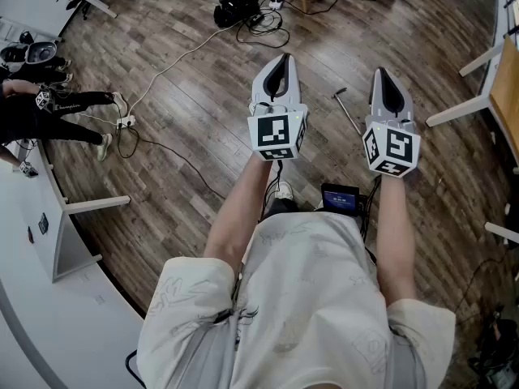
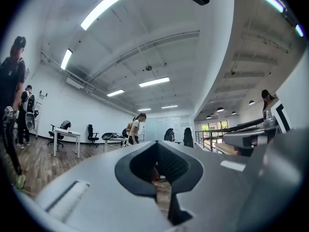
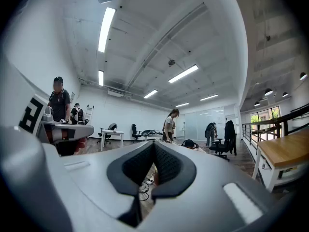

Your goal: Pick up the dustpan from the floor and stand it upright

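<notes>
I see no dustpan pan in any view. A thin grey rod with a hooked end (image 1: 349,110) lies on the wooden floor between my two grippers; I cannot tell whether it belongs to the dustpan. My left gripper (image 1: 278,58) is held level in front of the person's body, its jaws together with nothing between them. My right gripper (image 1: 382,74) is beside it, also level, shut and empty. In the left gripper view the left gripper (image 2: 156,145) has its dark pads meeting. The right gripper view shows the right gripper (image 3: 153,146) the same way.
Cables (image 1: 174,63) trail over the floor to a black bag (image 1: 237,8) far ahead and a power strip (image 1: 126,121) at the left. A white desk (image 1: 57,233) stands at the left, a wooden table (image 1: 508,87) at the right. A person (image 1: 49,108) stands at far left.
</notes>
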`<move>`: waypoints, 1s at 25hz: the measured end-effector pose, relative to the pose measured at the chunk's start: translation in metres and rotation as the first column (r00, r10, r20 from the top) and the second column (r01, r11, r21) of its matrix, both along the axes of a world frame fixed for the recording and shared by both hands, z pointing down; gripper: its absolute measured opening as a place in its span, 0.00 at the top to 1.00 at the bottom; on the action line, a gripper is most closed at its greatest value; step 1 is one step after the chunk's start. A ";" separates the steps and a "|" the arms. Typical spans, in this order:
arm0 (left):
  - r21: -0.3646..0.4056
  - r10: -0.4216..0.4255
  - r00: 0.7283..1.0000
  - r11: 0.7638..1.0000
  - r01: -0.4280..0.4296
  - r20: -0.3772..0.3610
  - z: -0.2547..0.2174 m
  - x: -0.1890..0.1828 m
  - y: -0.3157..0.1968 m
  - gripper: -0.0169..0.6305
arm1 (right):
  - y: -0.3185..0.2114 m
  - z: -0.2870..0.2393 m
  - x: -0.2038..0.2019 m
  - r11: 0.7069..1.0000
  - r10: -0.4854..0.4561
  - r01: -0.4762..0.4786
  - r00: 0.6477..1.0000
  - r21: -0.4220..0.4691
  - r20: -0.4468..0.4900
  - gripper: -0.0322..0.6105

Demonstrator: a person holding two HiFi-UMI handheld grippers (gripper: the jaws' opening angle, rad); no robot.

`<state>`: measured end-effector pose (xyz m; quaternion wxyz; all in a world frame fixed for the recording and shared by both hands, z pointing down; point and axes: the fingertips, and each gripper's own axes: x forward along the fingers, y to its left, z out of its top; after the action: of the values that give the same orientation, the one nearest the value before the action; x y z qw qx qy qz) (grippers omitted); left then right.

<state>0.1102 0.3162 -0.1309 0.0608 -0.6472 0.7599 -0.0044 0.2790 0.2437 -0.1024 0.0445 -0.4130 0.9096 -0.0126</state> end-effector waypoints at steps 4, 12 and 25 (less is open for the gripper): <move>0.001 0.003 1.000 1.000 -0.003 0.002 -0.004 0.007 0.016 0.94 | 0.017 -0.004 0.007 1.000 0.003 -0.003 1.000 0.001 0.000 0.94; -0.002 0.010 1.000 1.000 -0.010 -0.007 0.015 0.015 -0.004 0.94 | -0.002 0.016 0.015 1.000 0.005 -0.005 1.000 -0.001 -0.004 0.94; -0.005 0.018 1.000 1.000 -0.018 -0.007 0.012 0.170 -0.043 0.94 | -0.038 0.026 0.173 0.999 -0.005 0.005 1.000 -0.032 0.004 0.94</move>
<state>0.2802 0.2737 -0.1192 0.0566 -0.6541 0.7543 -0.0036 0.4520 0.2056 -0.0764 0.0395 -0.4114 0.9102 -0.0283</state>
